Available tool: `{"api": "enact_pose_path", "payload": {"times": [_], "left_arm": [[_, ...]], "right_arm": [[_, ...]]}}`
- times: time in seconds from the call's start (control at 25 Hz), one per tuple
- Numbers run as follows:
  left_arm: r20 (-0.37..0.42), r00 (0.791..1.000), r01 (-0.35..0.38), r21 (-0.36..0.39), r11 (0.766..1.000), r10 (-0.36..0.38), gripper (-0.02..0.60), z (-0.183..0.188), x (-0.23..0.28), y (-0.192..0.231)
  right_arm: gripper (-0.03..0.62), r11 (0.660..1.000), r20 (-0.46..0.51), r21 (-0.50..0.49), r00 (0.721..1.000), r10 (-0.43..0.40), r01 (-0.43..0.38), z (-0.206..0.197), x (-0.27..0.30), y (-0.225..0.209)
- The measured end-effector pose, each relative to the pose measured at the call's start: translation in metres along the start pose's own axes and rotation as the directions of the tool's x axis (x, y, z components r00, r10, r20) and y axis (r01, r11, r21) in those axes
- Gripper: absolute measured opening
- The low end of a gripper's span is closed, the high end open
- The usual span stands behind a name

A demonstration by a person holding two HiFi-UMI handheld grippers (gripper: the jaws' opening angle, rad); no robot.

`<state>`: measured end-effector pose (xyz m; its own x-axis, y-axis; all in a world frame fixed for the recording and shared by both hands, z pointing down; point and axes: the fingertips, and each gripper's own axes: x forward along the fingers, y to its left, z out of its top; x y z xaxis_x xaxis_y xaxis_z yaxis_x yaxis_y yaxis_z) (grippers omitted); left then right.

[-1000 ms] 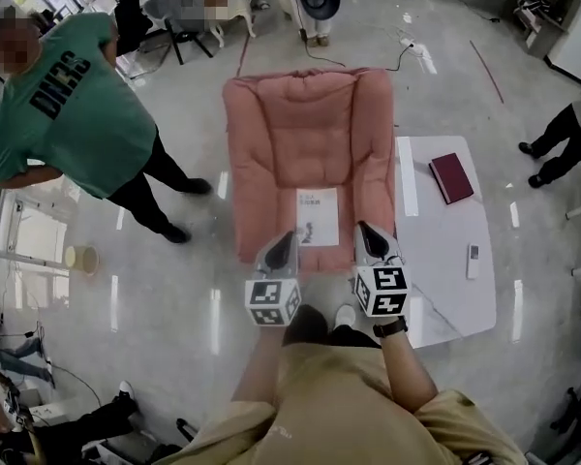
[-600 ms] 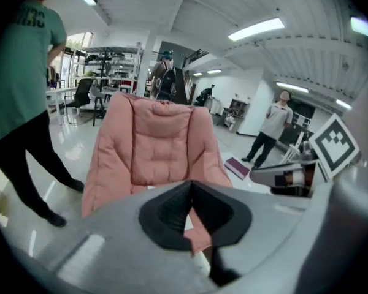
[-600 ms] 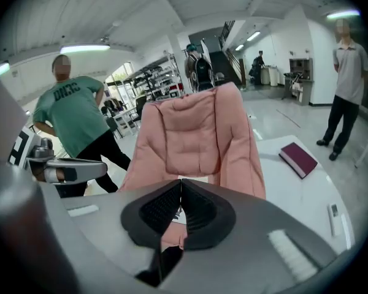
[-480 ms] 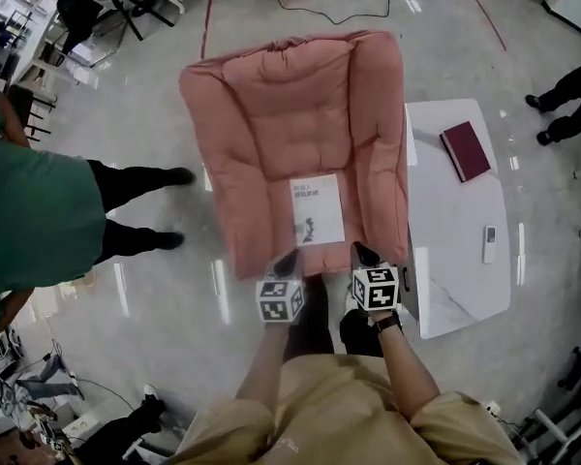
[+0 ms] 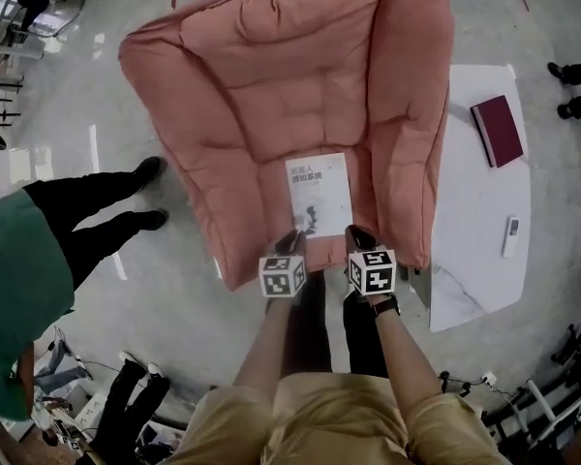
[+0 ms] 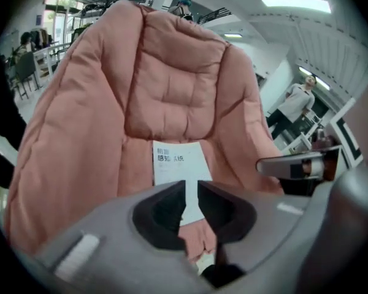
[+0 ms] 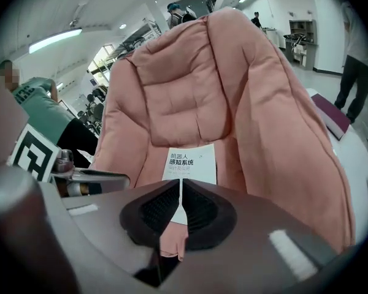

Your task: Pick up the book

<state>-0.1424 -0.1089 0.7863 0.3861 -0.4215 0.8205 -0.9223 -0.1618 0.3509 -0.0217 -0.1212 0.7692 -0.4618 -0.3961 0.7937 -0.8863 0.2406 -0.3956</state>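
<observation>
A white book [image 5: 320, 197] with dark print lies flat on the seat of a pink cushioned chair [image 5: 271, 85]. Both grippers hover at the seat's front edge, just short of the book's near end. My left gripper [image 5: 292, 238] is by the book's near left corner. Its jaws have just been opening and stand a narrow gap apart with nothing between them. In the left gripper view the book [image 6: 179, 163] shows beyond the left gripper [image 6: 191, 188]. My right gripper [image 5: 356, 233] is by the near right corner, shut and empty. The right gripper view shows the book [image 7: 192, 162] ahead of the right gripper [image 7: 180, 188].
A white table [image 5: 479, 211] stands right of the chair with a maroon book [image 5: 498, 130] and a small white remote [image 5: 511, 236] on it. A person in a green shirt [image 5: 19, 279] stands close on the left. Another person's feet [image 5: 571, 105] are far right.
Both grippers have come down and forward to the seat's front edge, near the white book. The chair now fills far more of the head view. The person in green has slid toward the left edge.
</observation>
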Motion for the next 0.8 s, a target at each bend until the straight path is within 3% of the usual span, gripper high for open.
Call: {"api": "enact_pose_path", "payload": {"times": [0.32,0.56,0.8], "left_arm": [[-0.124,0.992,-0.006,-0.05,0.999,0.0,0.145,-0.051,0.092,0.043],[-0.153,0.988,-0.04,-0.079,0.996,0.027,0.227,-0.071,0.129,0.067],[-0.164,0.986,-0.048,-0.083,0.995,0.034,0.216,-0.079,0.145,0.08]], "right_arm": [[0.018,0.999,-0.031,-0.024,0.999,0.03,-0.031,-0.012,0.046,-0.009],[0.017,0.997,-0.08,-0.069,0.996,0.034,-0.04,-0.032,0.055,-0.016],[0.015,0.999,-0.076,-0.033,0.997,0.018,-0.02,-0.035,0.06,-0.034]]}}
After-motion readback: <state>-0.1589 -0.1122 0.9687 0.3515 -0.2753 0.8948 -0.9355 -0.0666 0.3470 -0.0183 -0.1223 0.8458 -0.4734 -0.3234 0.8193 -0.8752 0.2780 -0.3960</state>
